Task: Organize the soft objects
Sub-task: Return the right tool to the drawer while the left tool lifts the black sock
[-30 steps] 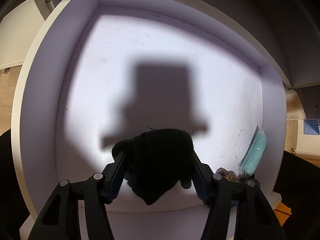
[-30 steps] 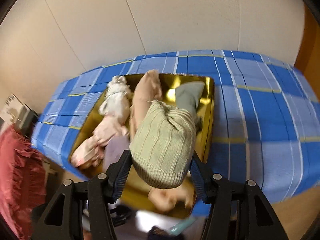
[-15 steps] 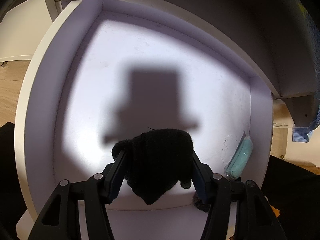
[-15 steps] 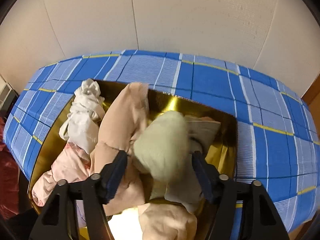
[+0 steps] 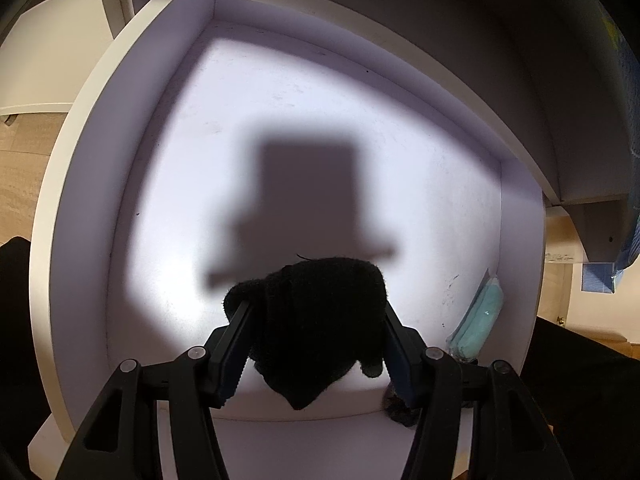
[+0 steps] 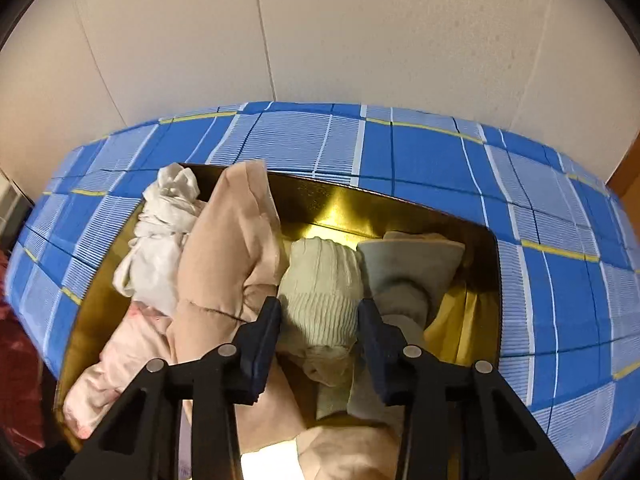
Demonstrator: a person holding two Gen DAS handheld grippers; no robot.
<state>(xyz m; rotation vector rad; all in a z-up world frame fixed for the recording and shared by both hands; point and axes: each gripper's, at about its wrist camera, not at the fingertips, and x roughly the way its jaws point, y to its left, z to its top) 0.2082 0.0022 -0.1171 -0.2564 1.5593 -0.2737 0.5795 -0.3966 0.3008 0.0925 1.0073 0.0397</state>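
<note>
In the left wrist view, my left gripper (image 5: 315, 310) is shut on a black knitted piece (image 5: 320, 344), held above the floor of a white compartment (image 5: 320, 112). In the right wrist view, my right gripper (image 6: 320, 312) is low over a gold box (image 6: 352, 216) of soft items. Its jaws are closing, and the pads press on a pale green ribbed knit piece (image 6: 320, 276). That piece lies in the box between a beige padded garment (image 6: 228, 248) and a grey sock (image 6: 408, 264).
A teal packet (image 5: 482, 320) leans against the compartment's right wall, with a small dark clump (image 5: 400, 404) near its front edge. The gold box also holds a white cloth (image 6: 160, 232) and a pink cloth (image 6: 116, 368). It stands on a blue plaid cover (image 6: 420, 152) before a pale wall.
My right gripper came down into the gold box with the green knit piece, widened its jaws, then narrowed them on it again. The left gripper kept still with the black piece.
</note>
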